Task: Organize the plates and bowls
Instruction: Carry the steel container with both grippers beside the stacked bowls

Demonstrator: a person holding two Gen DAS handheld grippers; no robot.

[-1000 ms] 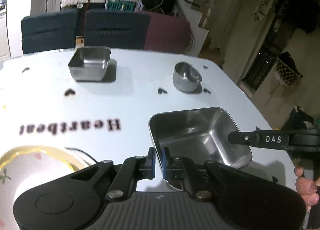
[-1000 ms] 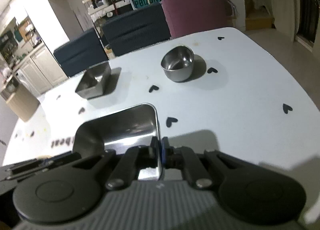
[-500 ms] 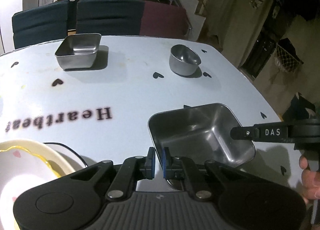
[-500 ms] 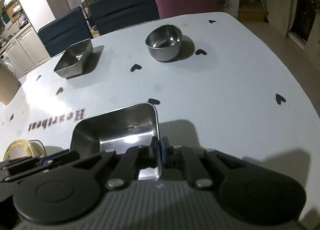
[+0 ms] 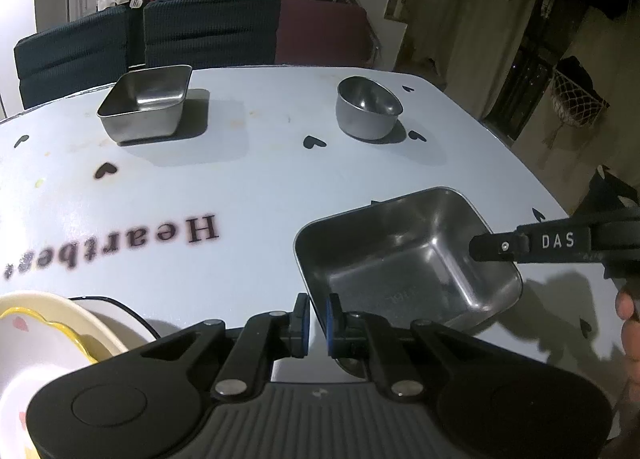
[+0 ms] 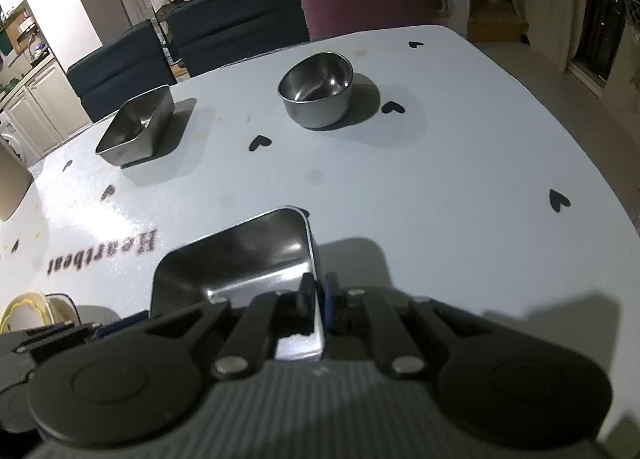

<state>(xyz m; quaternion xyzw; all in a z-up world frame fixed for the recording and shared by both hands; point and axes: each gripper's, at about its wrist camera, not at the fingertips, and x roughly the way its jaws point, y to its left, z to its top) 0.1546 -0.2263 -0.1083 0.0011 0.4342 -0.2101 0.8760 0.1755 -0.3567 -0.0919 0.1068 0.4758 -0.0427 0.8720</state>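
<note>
A square steel tray (image 5: 408, 259) sits low by the table's near edge; whether it rests on the table I cannot tell. My left gripper (image 5: 316, 319) is shut on its near left rim. My right gripper (image 6: 318, 299) is shut on the right-hand wall of the square steel tray (image 6: 240, 259), and its black finger (image 5: 500, 249) reaches in from the right. Farther back stand a smaller square steel tray (image 5: 146, 103) (image 6: 138, 131) and a round steel bowl (image 5: 368, 107) (image 6: 316, 89). Stacked white plates with a yellow-rimmed one (image 5: 48, 339) (image 6: 24, 311) lie at the near left.
The white table (image 5: 248, 179) bears black hearts and the word Heartbeat. Dark blue chairs (image 5: 168, 35) and a maroon one (image 5: 320, 31) line its far edge. A hand (image 5: 628, 319) shows at the right edge. The table's right edge (image 6: 600, 163) drops to the floor.
The left gripper has come down a little with the tray, still clamped. The right gripper has kept its hold and tilted slightly. The plates now show lower at the near left.
</note>
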